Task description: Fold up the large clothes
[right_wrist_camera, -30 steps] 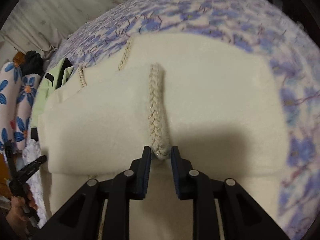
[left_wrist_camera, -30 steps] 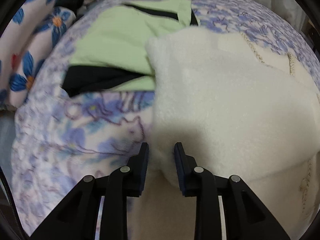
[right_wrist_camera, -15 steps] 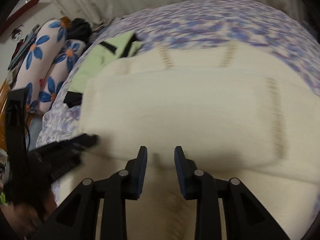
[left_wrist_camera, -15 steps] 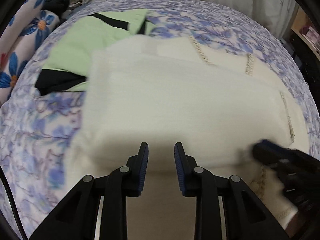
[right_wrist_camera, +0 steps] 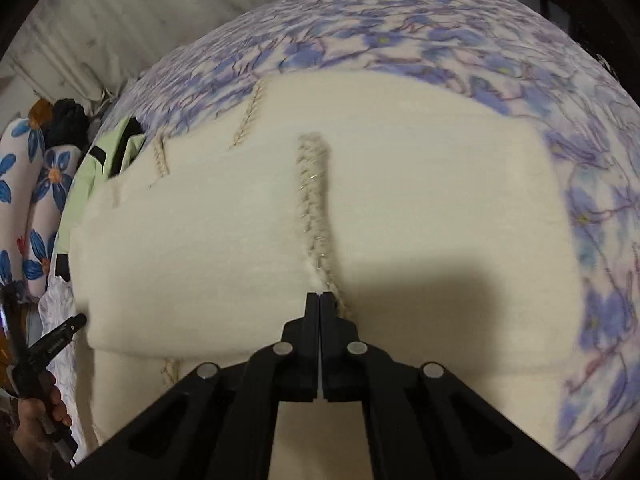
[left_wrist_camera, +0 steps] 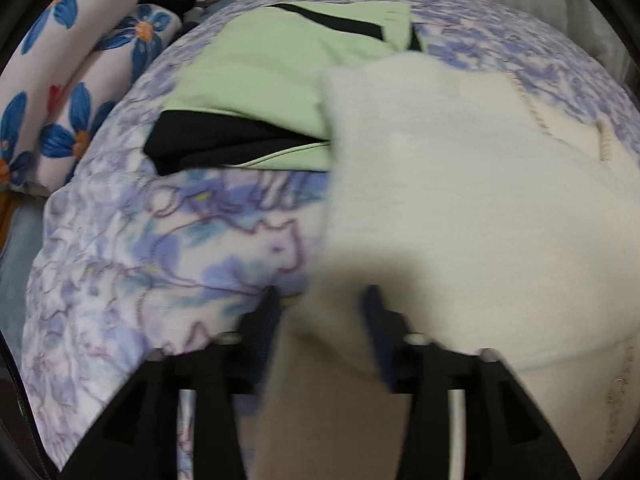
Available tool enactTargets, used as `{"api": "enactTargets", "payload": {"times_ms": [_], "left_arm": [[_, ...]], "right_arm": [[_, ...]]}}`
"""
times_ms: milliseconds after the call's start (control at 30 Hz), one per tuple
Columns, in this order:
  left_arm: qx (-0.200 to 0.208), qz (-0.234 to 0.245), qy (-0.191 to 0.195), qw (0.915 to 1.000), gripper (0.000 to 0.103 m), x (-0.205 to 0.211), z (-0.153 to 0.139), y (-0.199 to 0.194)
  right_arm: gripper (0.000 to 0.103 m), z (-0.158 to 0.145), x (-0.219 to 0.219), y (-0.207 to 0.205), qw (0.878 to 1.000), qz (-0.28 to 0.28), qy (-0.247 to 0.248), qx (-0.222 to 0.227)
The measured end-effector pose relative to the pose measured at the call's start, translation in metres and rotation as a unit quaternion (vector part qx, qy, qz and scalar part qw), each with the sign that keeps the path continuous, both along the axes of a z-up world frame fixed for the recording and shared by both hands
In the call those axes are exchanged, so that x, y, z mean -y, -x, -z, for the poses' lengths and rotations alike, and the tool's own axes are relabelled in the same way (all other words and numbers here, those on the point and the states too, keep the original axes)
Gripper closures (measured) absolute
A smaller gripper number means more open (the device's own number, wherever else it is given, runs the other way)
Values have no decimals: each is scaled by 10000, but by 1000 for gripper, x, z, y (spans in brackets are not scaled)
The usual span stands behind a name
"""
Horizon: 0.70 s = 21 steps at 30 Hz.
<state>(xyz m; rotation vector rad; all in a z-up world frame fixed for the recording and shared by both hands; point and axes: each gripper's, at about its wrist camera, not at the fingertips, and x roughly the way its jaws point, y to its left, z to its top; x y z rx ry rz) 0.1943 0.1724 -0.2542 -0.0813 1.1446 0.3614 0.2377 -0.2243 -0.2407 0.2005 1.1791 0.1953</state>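
1. Where the folded cream garment point(right_wrist_camera: 400, 208) lies across the bed: thick, fuzzy fleece-like cloth, a rounded rectangular slab on the quilted blue-and-lilac floral bedspread point(right_wrist_camera: 440, 40).
2. Down its middle, a raised braided seam point(right_wrist_camera: 314, 200) of rope-like tan yarn; further stitched lines at the far left edge.
3. Right gripper point(right_wrist_camera: 320, 300): black jaws pressed fully together at the near end of the braid, tips against the fleece; whether any cloth is pinched cannot be told.
4. Left gripper point(left_wrist_camera: 322, 308): blurred, jaws opening, near-left corner of the cream garment between them, pads clear of it.
5. Just left of the garment, a smooth pale-green and black folded garment point(left_wrist_camera: 272, 64); far left, flower-printed pillows point(left_wrist_camera: 72, 80).
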Motion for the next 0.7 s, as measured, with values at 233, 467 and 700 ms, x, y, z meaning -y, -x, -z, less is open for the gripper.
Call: {"api": "enactTargets", "payload": {"times_ms": [233,467,700], "left_arm": [[-144,-198,96,9997,52,-7,-5,4],[-160,-307,119,9993,52,6,-32,9],[-128,-298,212,9992,52,32,-69,24]], "right_arm": [[100,-5,-16,0,9996,-63,276,-39],[100,-25,-7,9,9997,-17,39,-231],[100,-54,3,28,9991,-138,-123,-370]]}}
